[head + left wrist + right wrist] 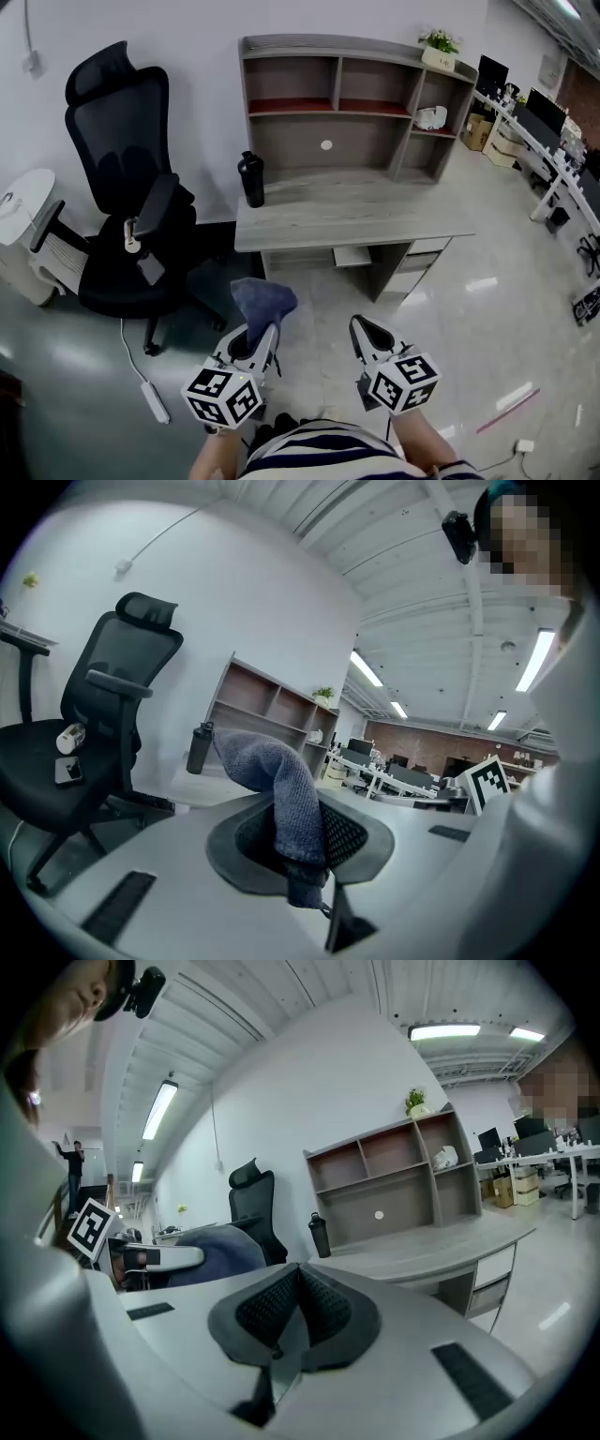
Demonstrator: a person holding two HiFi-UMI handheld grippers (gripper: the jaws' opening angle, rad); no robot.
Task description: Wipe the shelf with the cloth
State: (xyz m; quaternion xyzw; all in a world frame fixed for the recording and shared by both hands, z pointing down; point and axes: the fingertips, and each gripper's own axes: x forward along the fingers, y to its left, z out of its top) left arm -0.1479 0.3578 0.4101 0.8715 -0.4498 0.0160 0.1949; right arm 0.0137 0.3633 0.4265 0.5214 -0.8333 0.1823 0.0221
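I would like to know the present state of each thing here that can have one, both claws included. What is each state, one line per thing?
left claw: shut on the cloth
right claw: shut, nothing between
cloth: held, free end sticking up, away from the shelf
shelf: standing on the desk, not yet touched
bottle: upright on the desk, cap on
office chair: nobody seated
plant: upright on top of the shelf
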